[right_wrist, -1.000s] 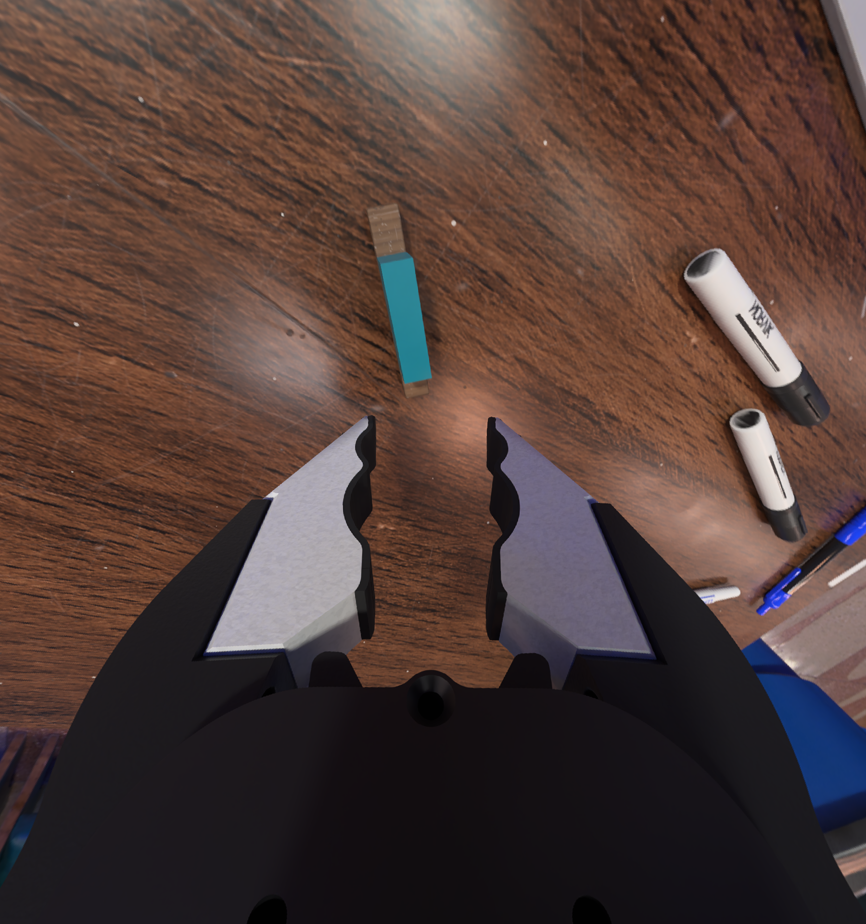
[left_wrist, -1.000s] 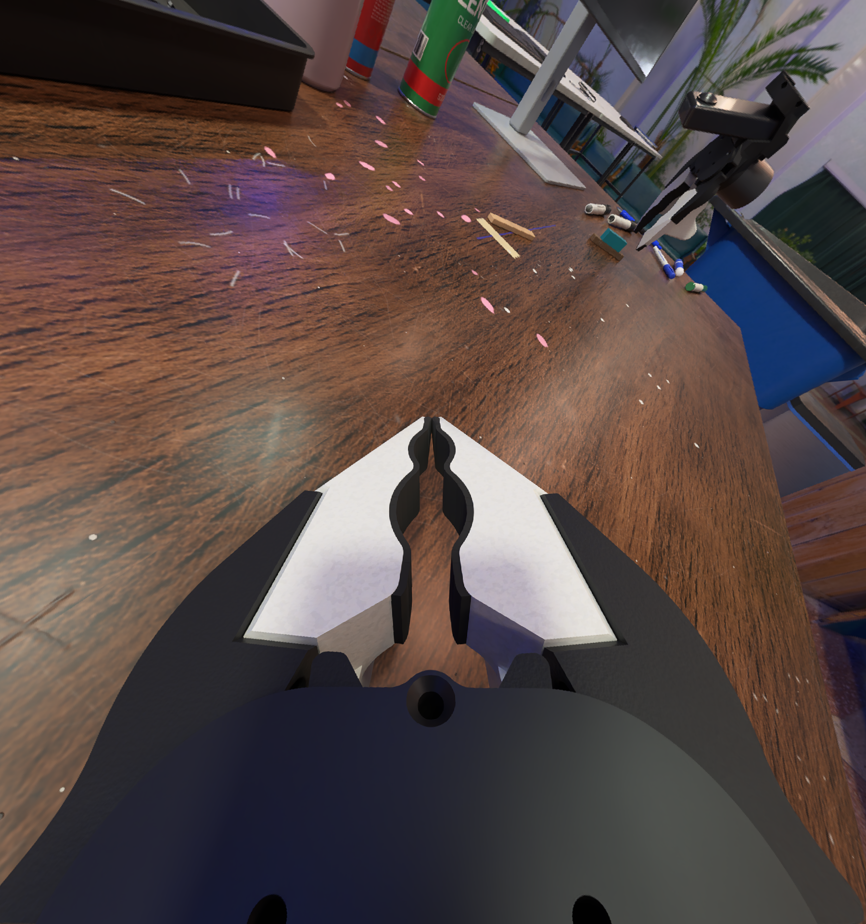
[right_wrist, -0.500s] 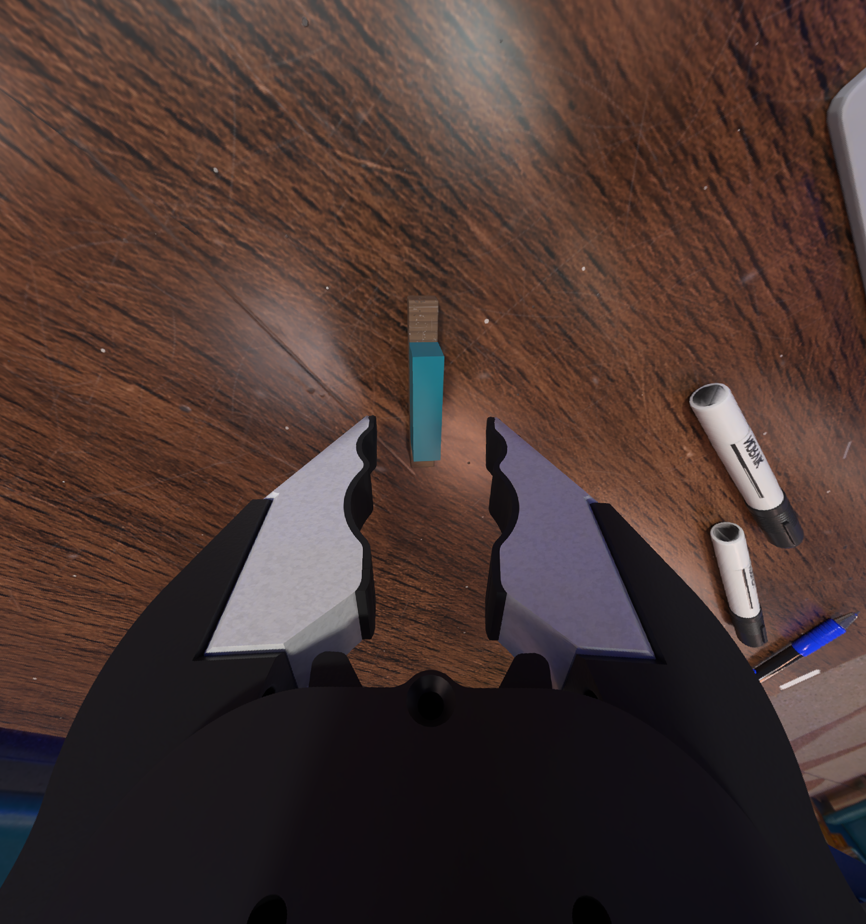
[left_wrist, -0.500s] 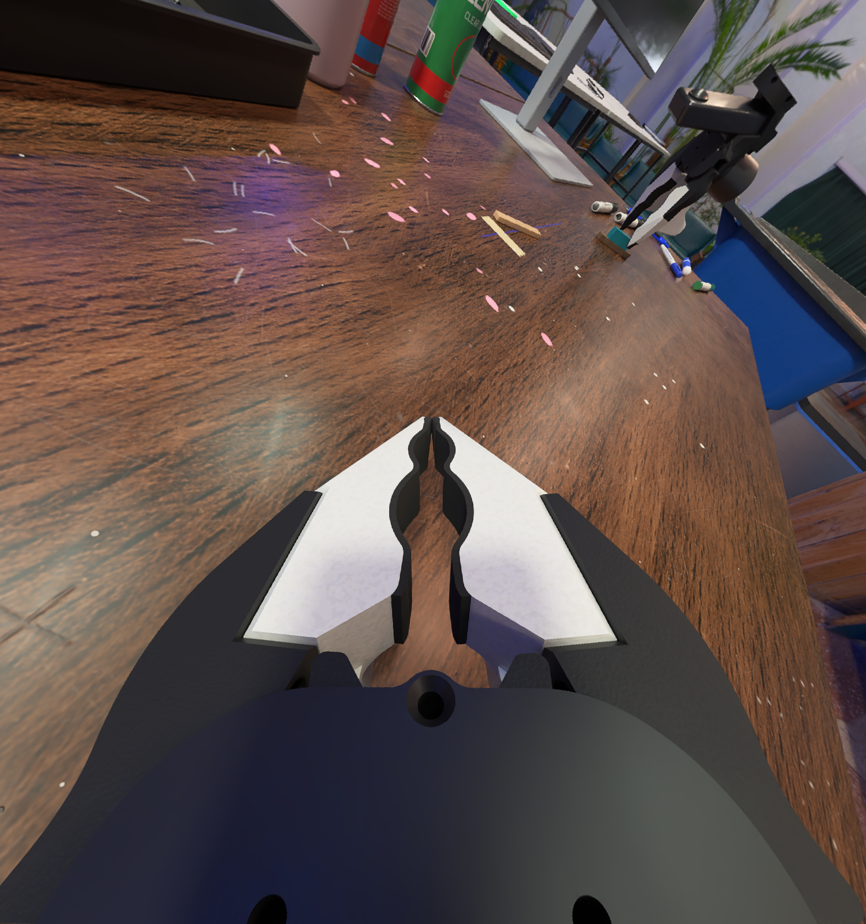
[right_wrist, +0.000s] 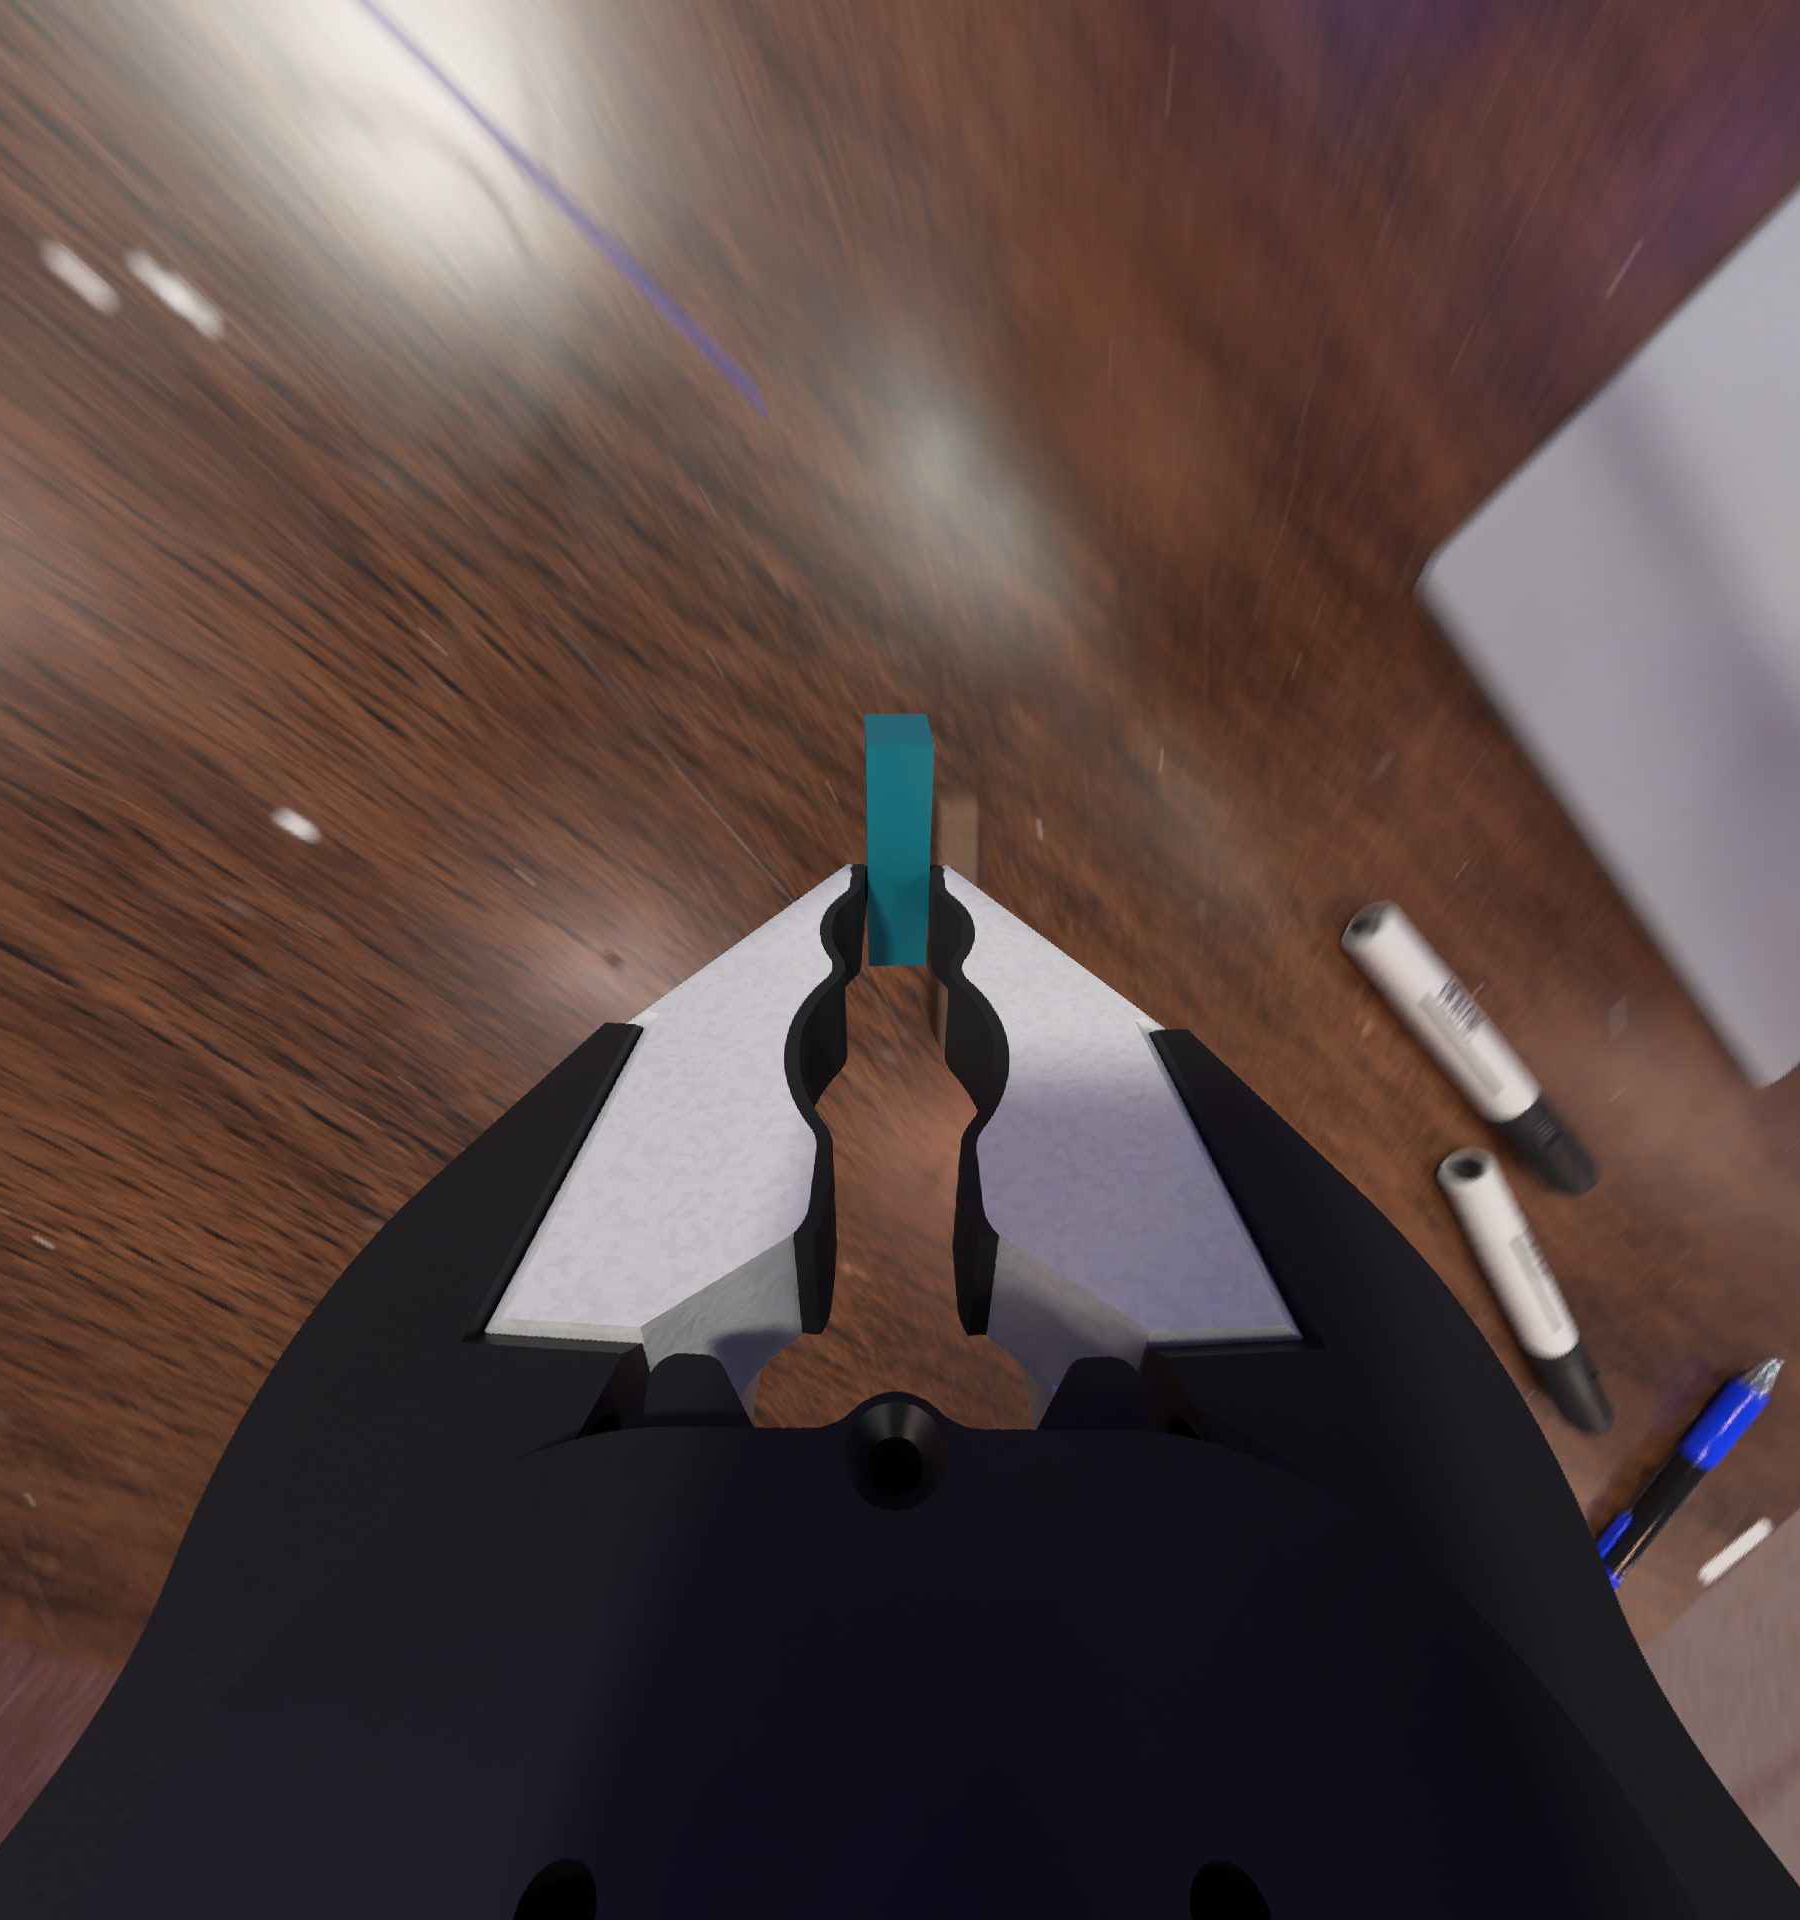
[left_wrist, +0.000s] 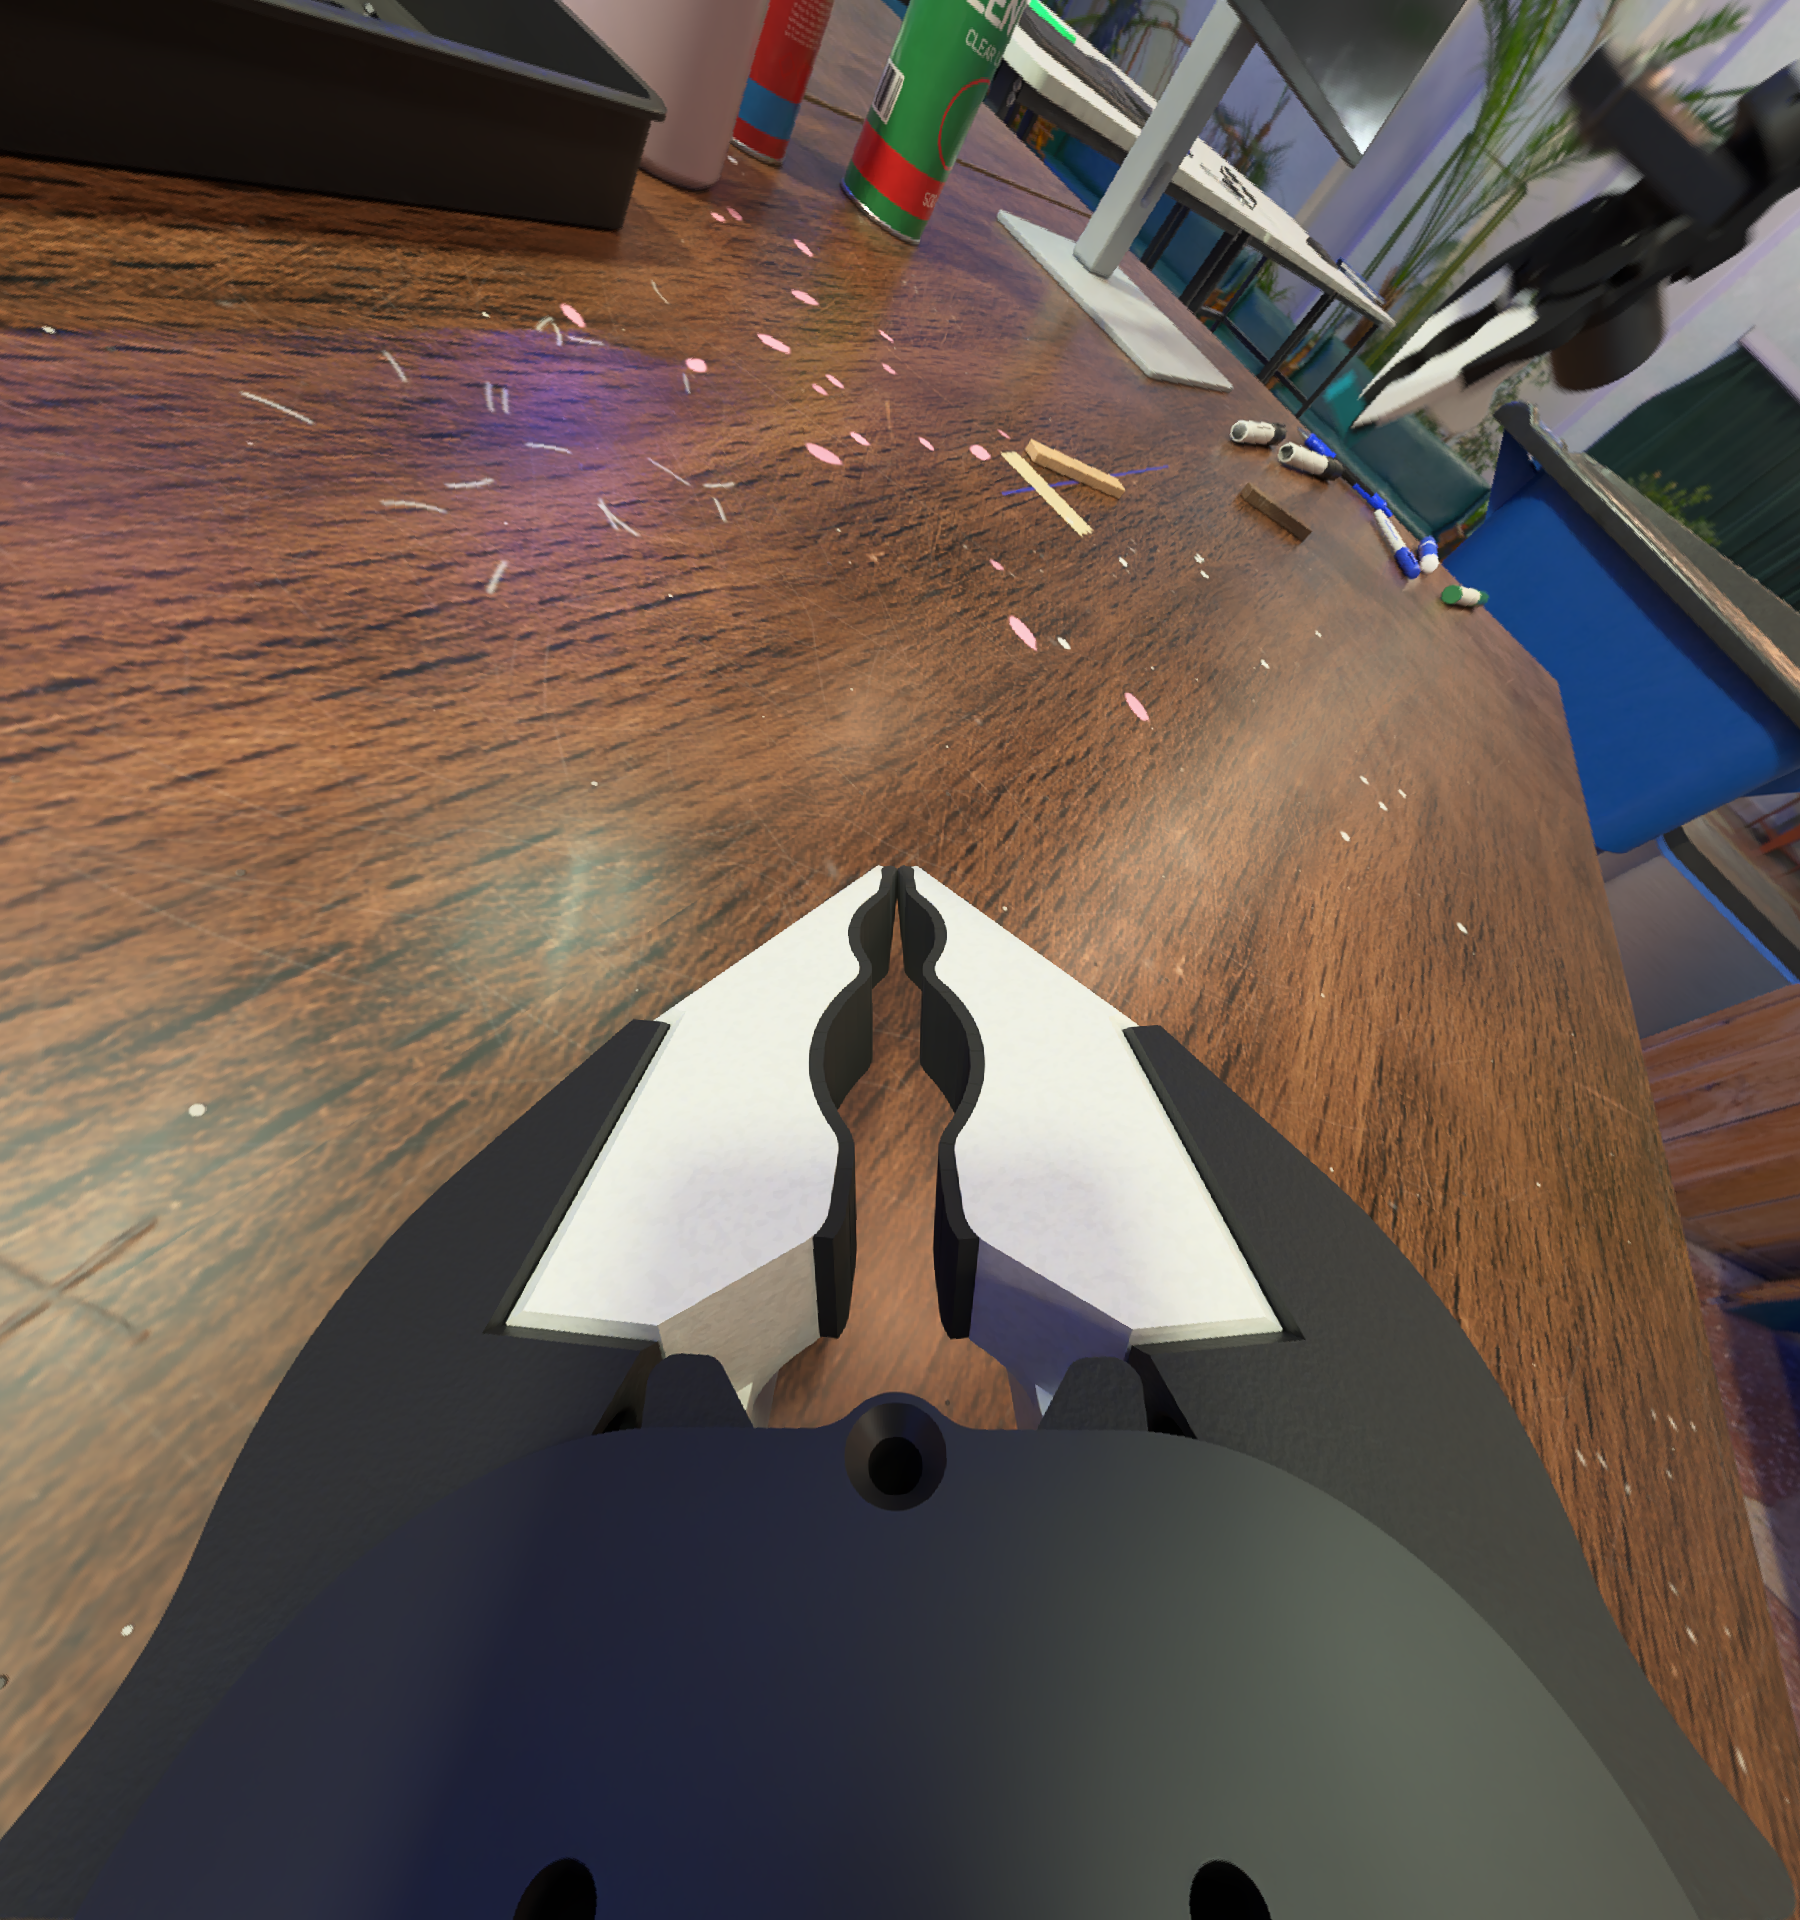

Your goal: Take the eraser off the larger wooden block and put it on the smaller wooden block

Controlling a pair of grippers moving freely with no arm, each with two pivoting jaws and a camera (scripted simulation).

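The teal rectangular rubber eraser (right_wrist: pixel 897 831) is clamped at its near end by the right tool (right_wrist: pixel 897 883), both fingertips pressed against its narrow sides, so the far end projects ahead of the tips. It is held well clear of the dark brown wood-grain surface (right_wrist: pixel 356 935), lifted off its former support. The flat dark-brown wooden block (left_wrist: pixel 1274 512) is seen bare in the left wrist view, far right on the surface; in the right wrist view only a blurred sliver of it (right_wrist: pixel 963 831) shows just right of the eraser. Which block is larger can't be told for certain at this range; this one is probably the larger.

Two pale wooden strips (left_wrist: pixel 1062 480) lie crossed, left of the dark block & well apart from it; one is likely the smaller block, i.e. the target. A grip on the narrow sides leaves the eraser's broad face free for setting down flat.

The left tool (left_wrist: pixel 896 883) is clenched on nothing, tips nearly touching, parked low over the near surface, presumably kept out of the way. The right tool (left_wrist: pixel 1436 364) appears far right, raised, blurred.

Two white markers w/ black caps (right_wrist: pixel 1478 1091) and a blue pen (right_wrist: pixel 1696 1455) lie right of the eraser, clear of the path.
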